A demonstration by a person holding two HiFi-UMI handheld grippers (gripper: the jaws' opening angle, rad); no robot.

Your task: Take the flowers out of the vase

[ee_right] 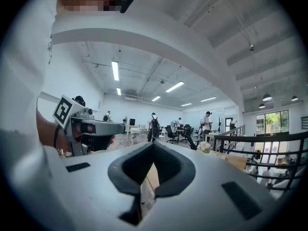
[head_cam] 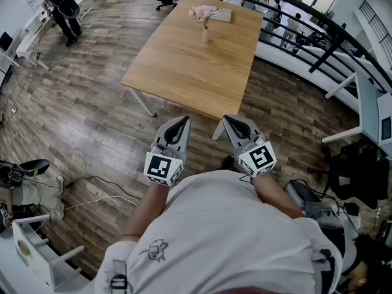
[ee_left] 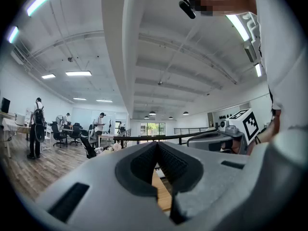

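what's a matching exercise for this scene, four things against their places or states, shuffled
1. pale pink flowers
2. small pale vase
3. grey left tongs
4. light wooden rectangular table

A. standing on the plank floor
B. shut, empty, short of the table
C. resting directly on the table's far end
D. stems in the vase

Pairs: 1-D, 2-C, 3-B, 4-A

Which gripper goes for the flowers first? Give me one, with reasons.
The left gripper, but barely: it and the right gripper are both shut, empty, held by the body; the vase of flowers stands at the table's far end, roughly centred between them, a shade toward the left.
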